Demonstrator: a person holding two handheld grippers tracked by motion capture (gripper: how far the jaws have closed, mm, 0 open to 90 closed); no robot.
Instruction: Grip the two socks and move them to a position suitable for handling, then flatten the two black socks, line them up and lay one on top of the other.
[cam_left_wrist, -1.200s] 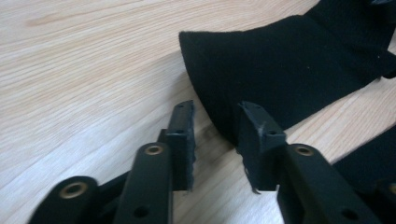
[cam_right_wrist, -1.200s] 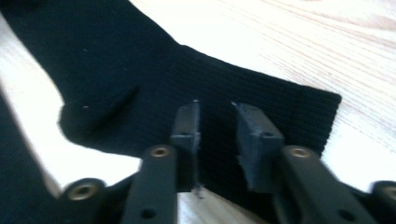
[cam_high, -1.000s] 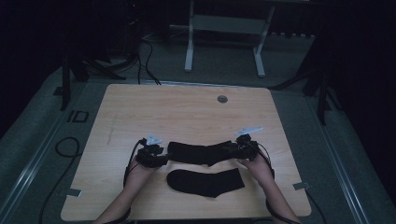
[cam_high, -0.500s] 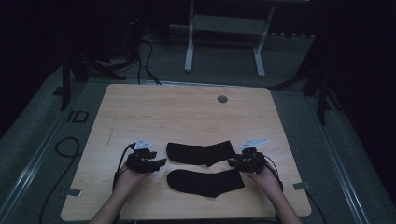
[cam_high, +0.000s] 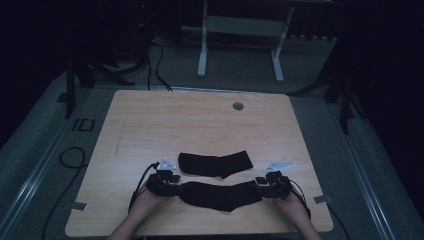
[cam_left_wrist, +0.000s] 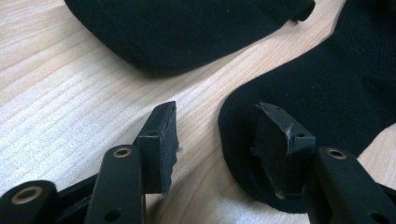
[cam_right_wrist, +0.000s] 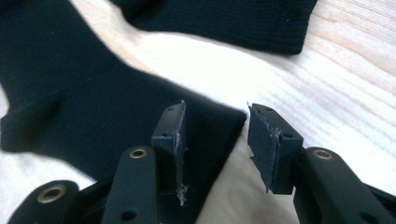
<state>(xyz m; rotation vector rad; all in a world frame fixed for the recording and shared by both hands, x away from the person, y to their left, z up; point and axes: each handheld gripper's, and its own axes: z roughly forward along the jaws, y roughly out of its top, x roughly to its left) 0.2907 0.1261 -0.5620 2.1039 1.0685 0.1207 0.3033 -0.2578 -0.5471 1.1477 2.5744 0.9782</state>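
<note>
**Two grippers at the ends of the near sock**

At the near edge of the wooden table (cam_high: 150, 125), a person's hands hold a gripper at each end of a black sock. From where I stand, the left gripper (cam_left_wrist: 215, 135) has its jaws spread, one jaw on bare wood and the other over the rounded end of the near sock (cam_left_wrist: 327, 93); nothing is pinched between them. The right gripper (cam_right_wrist: 214, 140) is spread as well, straddling the squared corner of that same sock, one jaw above the fabric and the other over the table.

Seen from the high view, the left gripper (cam_high: 167, 184) and right gripper (cam_high: 265, 186) sit at opposite ends of the near sock (cam_high: 220, 195), which lies flat, stretched left to right. Just beyond it, a second black sock (cam_high: 215, 164) lies parallel and apart from it, with a strip of wood between them. Far back on the tabletop is a small round grommet (cam_high: 238, 106), well apart from both socks.
</note>
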